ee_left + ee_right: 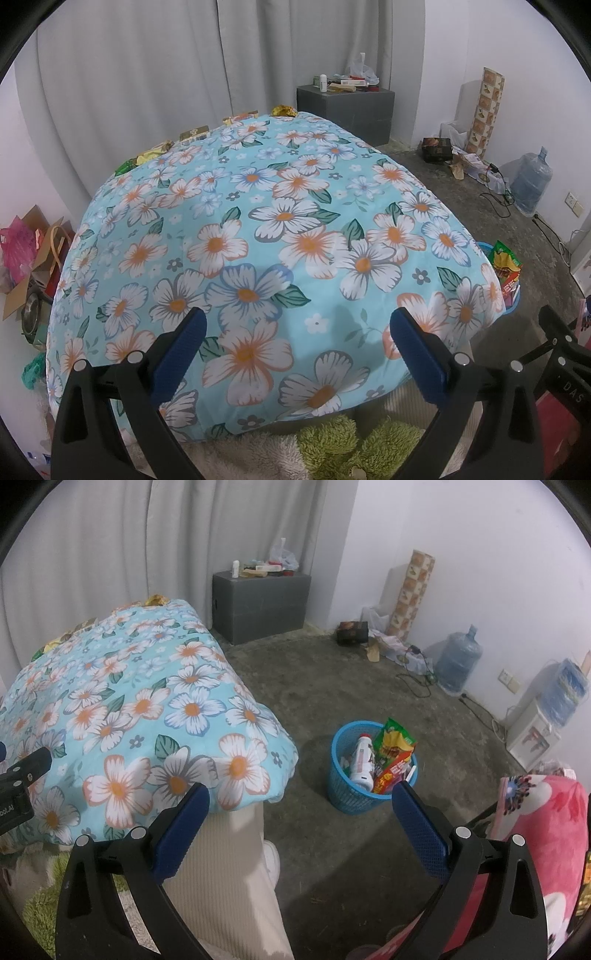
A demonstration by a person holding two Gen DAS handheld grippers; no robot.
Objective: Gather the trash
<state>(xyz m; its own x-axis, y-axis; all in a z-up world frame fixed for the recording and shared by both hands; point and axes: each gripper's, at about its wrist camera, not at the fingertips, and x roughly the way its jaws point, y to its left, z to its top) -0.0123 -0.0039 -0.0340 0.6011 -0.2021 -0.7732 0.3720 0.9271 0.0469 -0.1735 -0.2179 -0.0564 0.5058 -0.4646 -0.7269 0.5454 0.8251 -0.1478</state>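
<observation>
Wrappers (236,119) along far edge of floral quilt (280,221) half hidden behind it, prints unreadable; blue basket (511,295) right of quilt mostly occluded; items on grey box (347,107) beyond quilt too small to identify

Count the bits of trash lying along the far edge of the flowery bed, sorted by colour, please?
Gold or yellow crinkled wrappers: 2
Gold printed small boxes: 2
Green wrapper: 1
Total: 5, all on the floral quilt; more may be hidden behind its edge.
</observation>
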